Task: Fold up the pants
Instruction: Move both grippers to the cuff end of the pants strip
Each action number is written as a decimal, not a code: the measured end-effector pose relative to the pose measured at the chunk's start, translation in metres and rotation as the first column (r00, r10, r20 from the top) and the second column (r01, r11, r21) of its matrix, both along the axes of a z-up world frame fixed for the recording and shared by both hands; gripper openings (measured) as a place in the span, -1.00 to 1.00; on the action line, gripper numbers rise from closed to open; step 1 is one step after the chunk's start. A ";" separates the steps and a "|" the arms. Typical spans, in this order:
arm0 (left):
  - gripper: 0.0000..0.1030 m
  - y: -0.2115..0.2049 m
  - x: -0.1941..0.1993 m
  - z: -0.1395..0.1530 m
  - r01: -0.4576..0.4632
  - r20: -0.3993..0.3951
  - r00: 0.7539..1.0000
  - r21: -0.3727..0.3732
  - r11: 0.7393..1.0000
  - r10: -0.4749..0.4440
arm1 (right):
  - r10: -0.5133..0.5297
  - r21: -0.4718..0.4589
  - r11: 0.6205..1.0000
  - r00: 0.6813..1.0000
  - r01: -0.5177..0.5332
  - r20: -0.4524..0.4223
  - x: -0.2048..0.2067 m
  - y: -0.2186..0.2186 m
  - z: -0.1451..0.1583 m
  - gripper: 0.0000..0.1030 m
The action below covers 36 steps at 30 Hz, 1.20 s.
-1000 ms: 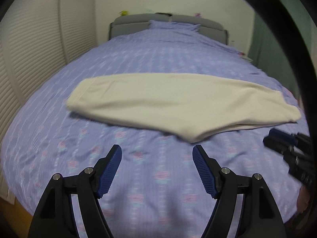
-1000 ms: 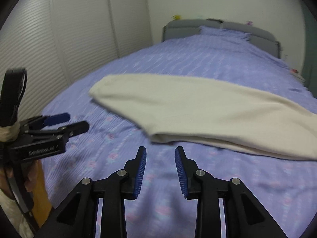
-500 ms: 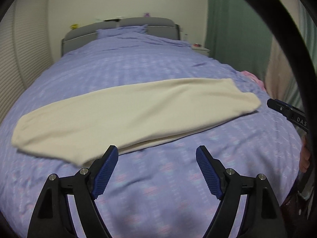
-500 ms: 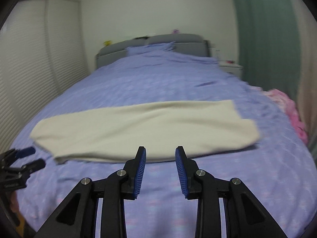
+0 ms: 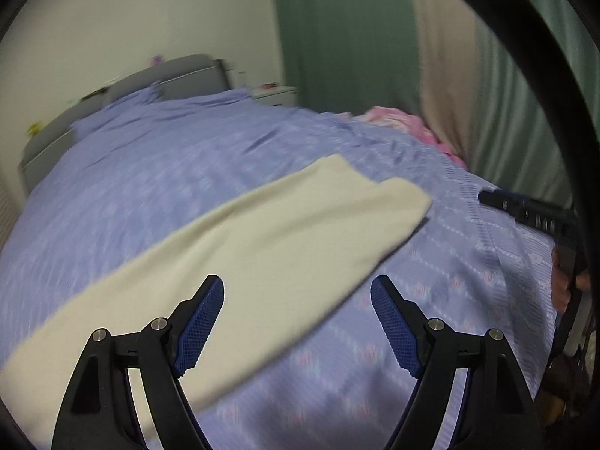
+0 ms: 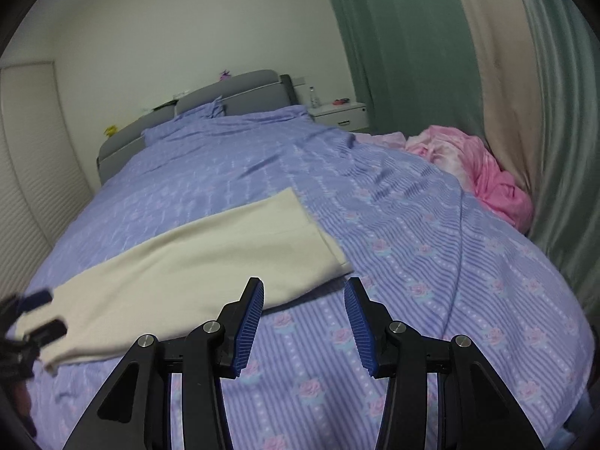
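Cream pants (image 5: 262, 247), folded lengthwise, are lying flat across a lilac floral bedspread (image 6: 412, 262). The left gripper (image 5: 297, 322) is hovering wide open above them; the right gripper (image 6: 303, 322), jaws opening, is gripping nothing. White lettering on its body is blurring beyond reading

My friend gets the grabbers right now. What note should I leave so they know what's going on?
Left hand-held gripper: open, empty, above the cream pants.
Right hand-held gripper: jaws opening, empty, near the pants' end at the right of its view.
Pants lie flat in one long strip across the purple bedspread.
Done: they look folded lengthwise already.
Left: probably grab that end and fold it across.
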<state>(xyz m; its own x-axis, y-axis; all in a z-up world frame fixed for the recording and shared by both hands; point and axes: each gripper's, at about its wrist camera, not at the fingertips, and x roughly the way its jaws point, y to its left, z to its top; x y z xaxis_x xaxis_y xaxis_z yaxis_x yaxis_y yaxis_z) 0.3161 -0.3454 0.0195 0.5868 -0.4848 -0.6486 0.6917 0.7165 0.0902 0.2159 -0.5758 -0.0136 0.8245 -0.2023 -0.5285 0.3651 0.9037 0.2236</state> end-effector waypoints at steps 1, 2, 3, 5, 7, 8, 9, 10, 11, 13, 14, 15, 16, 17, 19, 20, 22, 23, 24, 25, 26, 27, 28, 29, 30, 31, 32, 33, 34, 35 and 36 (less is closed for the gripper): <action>0.57 -0.008 0.014 0.001 0.036 -0.003 0.999 -0.005 0.999 -0.036 | -0.009 0.006 1.000 1.000 0.009 0.004 0.003 -0.001 -0.004 -0.09; 0.57 -0.014 0.024 0.001 0.068 -0.009 0.998 -0.009 0.998 -0.068 | -0.025 0.017 1.000 1.000 0.025 0.003 0.007 -0.001 -0.011 -0.09; 0.57 -0.024 0.040 0.001 0.107 -0.018 0.994 -0.013 0.994 -0.107 | -0.039 0.027 0.999 0.999 0.039 0.003 0.009 -0.002 -0.016 -0.09; 0.56 -0.042 0.061 0.001 0.156 -0.027 0.987 -0.016 0.988 -0.156 | -0.081 0.048 0.996 0.997 0.080 0.003 0.016 -0.003 -0.027 -0.09; 0.56 -0.059 0.082 0.002 0.206 -0.026 0.978 -0.016 0.978 -0.206 | -0.119 0.073 0.990 0.993 0.118 0.012 0.021 -0.004 -0.033 -0.09; 0.56 -0.065 0.091 0.002 0.225 -0.031 0.974 -0.012 0.974 -0.225 | -0.143 0.094 0.986 0.990 0.141 0.016 0.024 -0.005 -0.036 -0.09; 0.56 -0.072 0.100 0.003 0.246 -0.036 0.969 -0.009 0.969 -0.246 | -0.175 0.129 0.977 0.984 0.172 0.013 0.029 -0.006 -0.038 -0.09; 0.56 -0.079 0.110 0.004 0.267 -0.036 0.963 0.000 0.964 -0.267 | -0.190 0.154 0.970 0.982 0.186 0.011 0.032 -0.008 -0.040 -0.09; 0.56 -0.085 0.117 0.004 0.280 -0.037 0.960 0.012 0.960 -0.279 | -0.207 0.186 0.962 0.978 0.202 0.004 0.036 -0.010 -0.042 -0.09; 0.56 -0.108 0.140 0.004 0.294 -0.066 0.954 0.048 0.955 -0.291 | -0.226 0.234 0.946 0.974 0.225 -0.023 0.044 -0.015 -0.042 -0.09; 0.56 -0.114 0.147 0.004 0.297 -0.083 0.953 0.057 0.953 -0.292 | -0.231 0.256 0.937 0.972 0.235 -0.047 0.050 -0.018 -0.041 -0.09; 0.55 -0.127 0.157 0.002 0.306 -0.109 0.948 0.066 0.950 -0.298 | -0.237 0.267 0.932 0.970 0.245 -0.063 0.051 -0.020 -0.041 -0.09; 0.52 -0.138 0.169 0.001 0.315 -0.138 0.943 0.075 0.946 -0.303 | -0.243 0.283 0.924 0.967 0.256 -0.082 0.054 -0.023 -0.041 -0.09; 0.51 -0.150 0.180 0.000 0.328 -0.161 0.936 0.087 0.941 -0.312 | -0.244 0.301 0.917 0.965 0.263 -0.097 0.057 -0.027 -0.039 -0.09; 0.49 -0.172 0.198 -0.002 0.350 -0.181 0.927 0.109 0.930 -0.328 | -0.259 0.330 0.900 0.959 0.284 -0.117 0.063 -0.035 -0.036 -0.09; 0.47 -0.184 0.207 -0.003 0.368 -0.200 0.918 0.114 0.923 -0.342 | -0.270 0.342 0.892 0.955 0.296 -0.123 0.066 -0.039 -0.035 -0.09; 0.45 -0.202 0.220 -0.007 0.400 -0.232 0.901 0.119 0.909 -0.366 | -0.279 0.362 0.880 0.951 0.308 -0.132 0.073 -0.045 -0.036 -0.09; 0.45 -0.214 0.226 -0.011 0.419 -0.247 0.891 0.126 0.899 -0.381 | -0.284 0.370 0.874 0.950 0.313 -0.133 0.077 -0.047 -0.037 -0.09; 0.40 -0.217 0.230 -0.013 0.433 -0.258 0.883 0.128 0.892 -0.392 | -0.284 0.381 0.869 0.949 0.315 -0.136 0.079 -0.049 -0.040 -0.09; 0.35 -0.227 0.236 -0.018 0.451 -0.277 0.872 0.132 0.882 -0.404 | -0.284 0.395 0.863 0.949 0.316 -0.140 0.081 -0.049 -0.043 -0.09; 0.32 -0.230 0.241 -0.022 0.462 -0.293 0.863 0.130 0.877 -0.411 | -0.285 0.411 0.854 0.948 0.320 -0.146 0.083 -0.050 -0.047 -0.09; 0.31 -0.239 0.248 -0.028 0.471 -0.313 0.854 0.126 0.873 -0.415 | -0.286 0.419 0.848 0.946 0.324 -0.152 0.086 -0.051 -0.052 -0.09; 0.29 -0.245 0.254 -0.034 0.469 -0.321 0.853 0.127 0.874 -0.412 | -0.289 0.422 0.845 0.944 0.330 -0.159 0.088 -0.052 -0.055 -0.09; 0.25 -0.252 0.261 -0.042 0.460 -0.328 0.857 0.136 0.877 -0.399 | -0.297 0.424 0.839 0.940 0.341 -0.168 0.090 -0.054 -0.059 -0.10; 0.14 -0.256 0.262 -0.049 0.455 -0.334 0.858 0.144 0.879 -0.390 | -0.303 0.433 0.831 0.937 0.350 -0.176 0.092 -0.055 -0.062 -0.10; 0.09 -0.260 0.265 -0.058 0.461 -0.348 0.854 0.161 0.873 -0.387 | -0.306 0.442 0.824 0.935 0.355 -0.180 0.093 -0.056 -0.065 -0.10; 0.08 -0.264 0.265 -0.064 0.470 -0.358 0.849 0.173 0.865 -0.390 | -0.309 0.450 0.817 0.933 0.360 -0.185 0.095 -0.057 -0.068 -0.10; 0.08 -0.265 0.266 -0.069 0.482 -0.367 0.843 0.190 0.855 -0.394 | -0.307 0.451 0.817 0.933 0.359 -0.186 0.096 -0.057 -0.069 -0.11; 0.06 -0.267 0.265 -0.076 0.494 -0.372 0.838 0.208 0.845 -0.399 | -0.304 0.452 0.818 0.935 0.356 -0.185 0.097 -0.057 -0.069 -0.11; 0.03 -0.269 0.266 -0.080 0.495 -0.375 0.838 0.221 0.840 -0.395 | -0.301 0.451 0.820 0.936 0.353 -0.184 0.098 -0.056 -0.070 -0.11; -0.12 -0.271 0.267 -0.085 0.491 -0.380 0.840 0.232 0.839 -0.387 | -0.299 0.447 0.823 0.936 0.352 -0.186 0.100 -0.056 -0.071 -0.12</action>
<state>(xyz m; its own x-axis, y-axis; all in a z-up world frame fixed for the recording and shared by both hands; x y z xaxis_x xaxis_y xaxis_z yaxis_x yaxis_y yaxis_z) 0.5833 -0.6164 -0.0656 0.1061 -0.3864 -0.9162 0.9540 0.2995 -0.0158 0.3157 -0.6316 -0.0845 0.6902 -0.1579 -0.7061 0.6640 0.5261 0.5314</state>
